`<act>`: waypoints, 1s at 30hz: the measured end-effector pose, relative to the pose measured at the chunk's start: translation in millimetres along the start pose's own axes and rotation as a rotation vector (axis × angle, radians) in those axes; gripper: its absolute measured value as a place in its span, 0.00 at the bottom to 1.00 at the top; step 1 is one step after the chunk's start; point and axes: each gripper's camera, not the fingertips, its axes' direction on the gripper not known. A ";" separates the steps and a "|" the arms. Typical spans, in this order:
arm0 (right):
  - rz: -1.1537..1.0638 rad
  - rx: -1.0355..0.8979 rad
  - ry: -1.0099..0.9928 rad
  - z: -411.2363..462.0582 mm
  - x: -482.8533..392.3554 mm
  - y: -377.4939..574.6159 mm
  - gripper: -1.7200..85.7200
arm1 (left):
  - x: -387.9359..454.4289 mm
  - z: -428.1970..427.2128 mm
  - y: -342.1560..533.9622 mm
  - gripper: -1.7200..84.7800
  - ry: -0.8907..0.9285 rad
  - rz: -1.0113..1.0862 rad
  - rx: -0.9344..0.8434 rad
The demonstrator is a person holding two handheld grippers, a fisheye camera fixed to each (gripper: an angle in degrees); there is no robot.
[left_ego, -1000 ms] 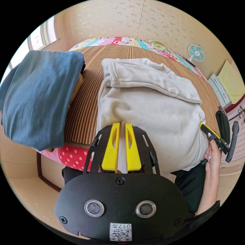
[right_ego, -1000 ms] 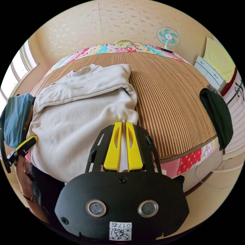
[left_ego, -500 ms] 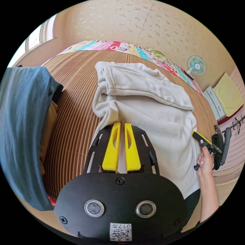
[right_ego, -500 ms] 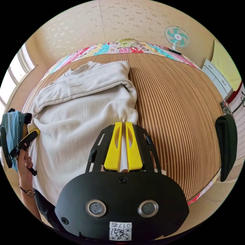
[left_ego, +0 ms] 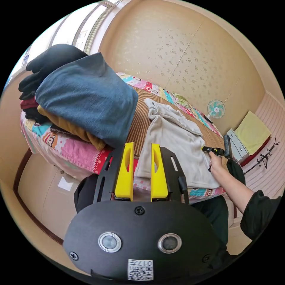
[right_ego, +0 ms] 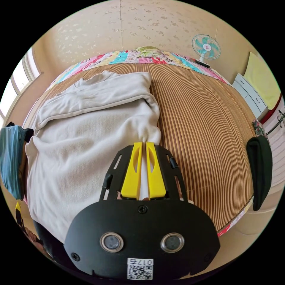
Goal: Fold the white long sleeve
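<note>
A room with pale patterned wallpaper holds a bed point(right_ego: 207, 118) topped by a brown striped mat, with a patchwork quilt edge running around it. A small teal fan point(right_ego: 205, 47) stands by the far wall, and a white drawer unit point(right_ego: 249, 95) sits near it. The white long sleeve point(right_ego: 89, 124) lies spread on the mat, its upper part folded over in a band across the body; its lower hem hangs over the near edge of the bed. In the right gripper view, the right gripper point(right_ego: 142, 145) has its yellow jaws nearly together, clamped on a pinch of the garment's side edge. In the left gripper view, the left gripper point(left_ego: 141, 147) is held off the bed's edge with its jaws apart and nothing between them. A stack of folded clothes point(left_ego: 80, 95), a blue piece on top, rests on the bed corner beside the garment. A dark garment point(right_ego: 259, 169) hangs at the bed's other side.
</note>
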 end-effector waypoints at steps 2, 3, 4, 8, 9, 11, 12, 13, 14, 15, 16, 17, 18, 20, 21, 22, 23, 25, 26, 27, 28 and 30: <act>-0.002 0.002 0.029 -4.5 1.3 -0.2 0.05 | -10.5 14.5 3.1 0.14 0.025 -0.036 -0.089; 0.011 0.003 0.045 -8.7 4.5 2.3 0.05 | -15.5 19.7 5.4 0.15 0.067 -0.053 -0.109; 0.026 0.013 0.053 -15.1 9.2 5.9 0.05 | -19.0 21.6 7.0 0.15 0.092 -0.064 -0.111; -0.065 0.053 -0.112 -54.1 30.0 21.7 0.05 | -22.3 20.1 3.4 0.12 0.129 -0.053 -0.127; -0.103 0.092 -0.176 -73.7 40.0 34.0 0.06 | -24.7 19.2 2.7 0.10 0.157 -0.057 -0.138; -0.117 0.160 -0.221 -105.0 62.2 58.0 0.06 | -29.7 13.6 3.2 0.09 0.206 -0.060 -0.143; -0.116 0.184 -0.250 -123.4 81.0 74.6 0.07 | -32.8 6.6 5.0 0.08 0.235 -0.055 -0.137; -0.111 0.187 -0.281 -138.8 103.0 91.5 0.08 | -33.9 -4.5 8.9 0.08 0.251 -0.034 -0.102; -0.100 0.183 -0.296 -144.9 115.6 100.1 0.09 | -33.4 -10.6 11.4 0.08 0.254 -0.016 -0.082; -0.046 0.167 -0.330 -153.8 144.3 118.0 0.10 | -31.6 -21.6 16.4 0.08 0.255 0.017 -0.055; 0.012 0.143 -0.370 -157.4 172.4 135.0 0.11 | -29.9 -31.1 20.6 0.08 0.259 0.040 -0.042; 0.035 0.126 -0.389 -157.6 185.9 142.9 0.12 | -29.2 -35.9 22.7 0.08 0.263 0.048 -0.035; 0.090 0.081 -0.418 -155.0 211.6 156.9 0.13 | -27.7 -44.7 26.5 0.08 0.272 0.061 -0.022; 0.155 0.011 -0.503 -147.4 245.7 174.2 0.14 | -25.7 -54.7 29.4 0.08 0.287 0.074 -0.019; 0.190 -0.018 -0.577 -142.7 263.6 183.2 0.15 | -24.7 -59.6 29.6 0.08 0.299 0.080 -0.021; 0.227 -0.030 -0.651 -138.5 278.4 191.2 0.15 | -24.3 -63.5 28.7 0.08 0.316 0.081 -0.027; 0.252 -0.034 -0.683 -136.0 285.0 194.6 0.16 | -24.3 -65.1 27.9 0.08 0.321 0.081 -0.031; 0.375 -0.057 -0.772 -123.7 306.6 204.9 0.16 | -26.2 -70.8 24.8 0.08 0.339 0.072 -0.032; 0.392 -0.062 -0.796 -121.0 310.3 206.1 0.16 | -27.5 -72.0 24.0 0.08 0.348 0.066 -0.032; 0.428 -0.068 -0.839 -116.5 316.8 207.9 0.15 | -31.2 -74.1 22.9 0.08 0.370 0.047 -0.032; 0.468 -0.076 -0.869 -113.5 323.5 209.9 0.14 | -35.9 -76.2 22.1 0.08 0.395 0.023 -0.034; 0.513 -0.099 -0.919 -111.4 333.1 213.0 0.11 | -40.8 -80.5 21.7 0.08 0.398 0.001 -0.035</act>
